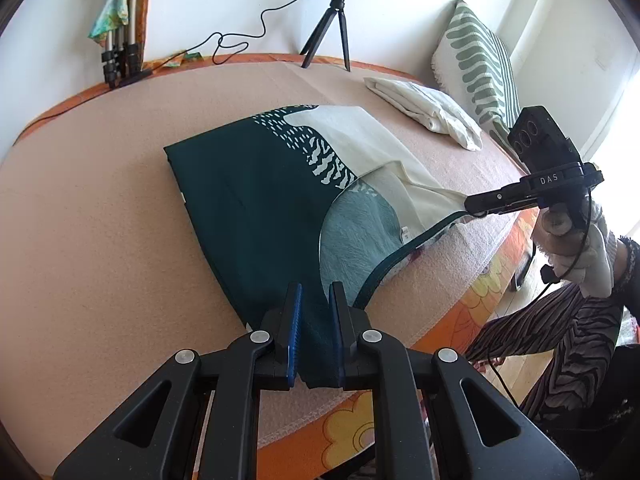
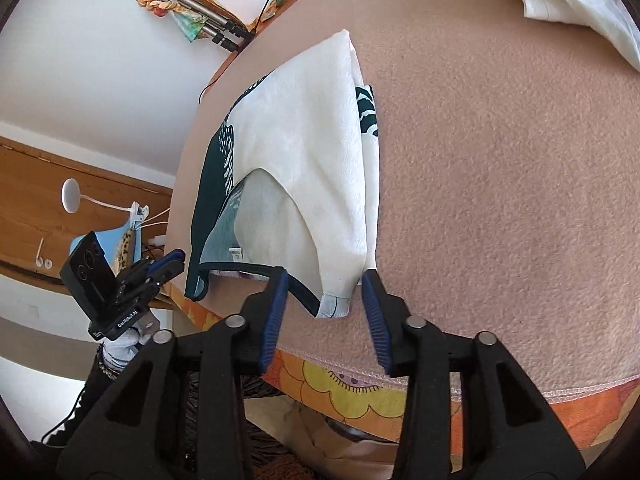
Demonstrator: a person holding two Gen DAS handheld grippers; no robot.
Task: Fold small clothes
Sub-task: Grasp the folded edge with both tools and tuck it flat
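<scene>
A small sleeveless top [image 1: 248, 192], dark green and cream with a leaf print, lies flat on the pink blanket [image 1: 100, 240]. My left gripper [image 1: 316, 300] is shut on its dark green shoulder strap at the near edge. In the right wrist view the top [image 2: 312, 152] lies ahead with its cream side up. My right gripper [image 2: 326, 288] is open, its blue pads either side of the cream shoulder corner, which lies on the blanket. In the left wrist view the right gripper [image 1: 476, 204] sits at that cream corner. The left gripper [image 2: 172, 266] shows at the left of the right wrist view.
A folded cream garment [image 1: 428, 108] lies at the back right beside a green striped pillow [image 1: 476, 60]. A ring light tripod [image 1: 332, 28] stands at the back edge. The blanket's front edge [image 2: 440, 376] and an orange flowered sheet [image 2: 352, 392] lie just below my grippers.
</scene>
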